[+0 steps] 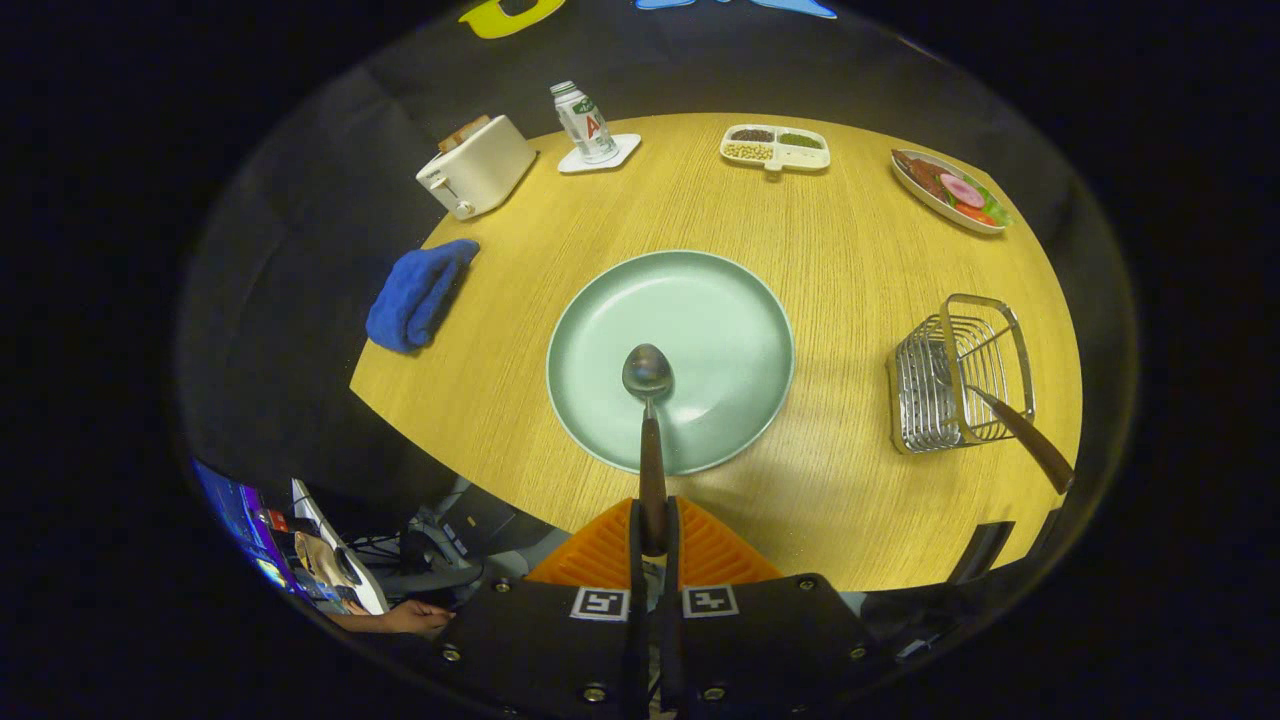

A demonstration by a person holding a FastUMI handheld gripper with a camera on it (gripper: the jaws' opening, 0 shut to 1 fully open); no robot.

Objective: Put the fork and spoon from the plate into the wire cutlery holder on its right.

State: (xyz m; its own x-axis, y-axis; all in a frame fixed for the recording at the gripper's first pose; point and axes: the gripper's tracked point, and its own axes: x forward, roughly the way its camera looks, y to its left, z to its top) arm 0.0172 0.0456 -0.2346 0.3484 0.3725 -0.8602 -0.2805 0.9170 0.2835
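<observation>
My gripper (pixel 652 535) is shut on the brown handle of the spoon (pixel 648 372), held up above the table. The spoon points straight ahead from the fingers, its metal bowl hanging over the near half of the pale green plate (pixel 730 300). The plate lies bare on the wooden table just beyond the fingers. To the plate's right stands the wire cutlery holder (pixel 958 372). A brown-handled utensil (pixel 1028 438), likely the fork, leans in it with its handle sticking out toward the near right.
On the round wooden table (pixel 860 250): a blue cloth (pixel 418 293) left of the plate, a white toaster (pixel 476 166), a bottle on a white coaster (pixel 587 124), a divided snack tray (pixel 775 147) and a dish of food (pixel 951 188) at the back. A person's hand (pixel 415 617) at lower left.
</observation>
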